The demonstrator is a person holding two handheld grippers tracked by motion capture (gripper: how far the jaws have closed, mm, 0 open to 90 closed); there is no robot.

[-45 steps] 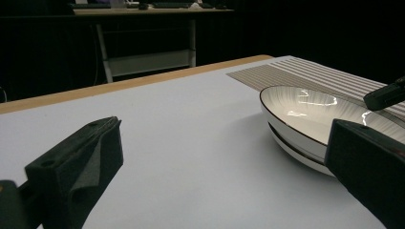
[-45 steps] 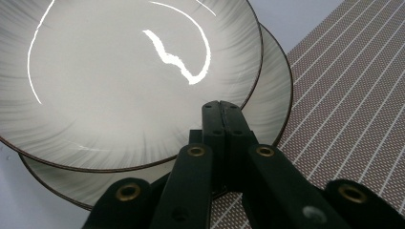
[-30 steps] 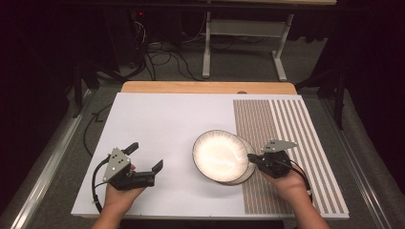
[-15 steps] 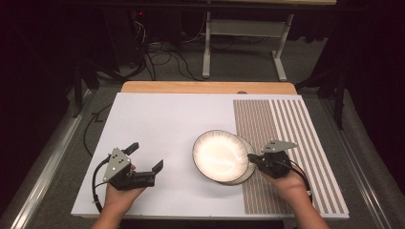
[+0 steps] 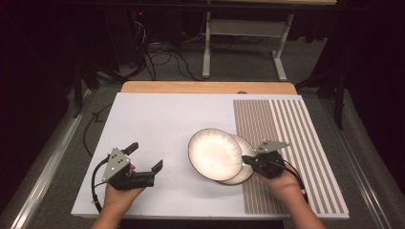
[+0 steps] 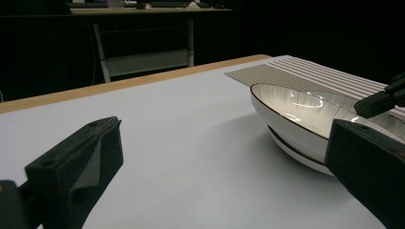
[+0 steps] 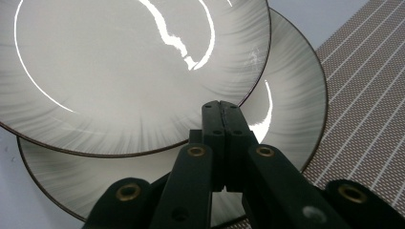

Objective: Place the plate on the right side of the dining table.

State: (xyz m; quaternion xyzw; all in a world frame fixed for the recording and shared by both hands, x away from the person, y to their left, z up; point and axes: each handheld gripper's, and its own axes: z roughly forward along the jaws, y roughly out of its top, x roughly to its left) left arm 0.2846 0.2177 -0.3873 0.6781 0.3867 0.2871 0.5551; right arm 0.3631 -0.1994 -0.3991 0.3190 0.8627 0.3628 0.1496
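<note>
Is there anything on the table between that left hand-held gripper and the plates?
Nothing. In the high view, bare white table runs from the open left hand-held gripper to the upper plate; the left gripper view shows that same bare stretch.

So I'm sitting at the table [image 5: 157,119] with two plates toward my right: the upper plate [image 5: 215,153] is lying on top of the lower plate [image 5: 242,172], shifted off to the left so the lower one is sticking out on the right. The lower plate is overlapping the left edge of the striped mat [image 5: 291,143], which is covering the right part of the table. My right gripper [image 5: 248,160] is sitting at the plates' right rim, and my left gripper [image 5: 143,155] is hanging out well to their left, near the front edge.
</note>
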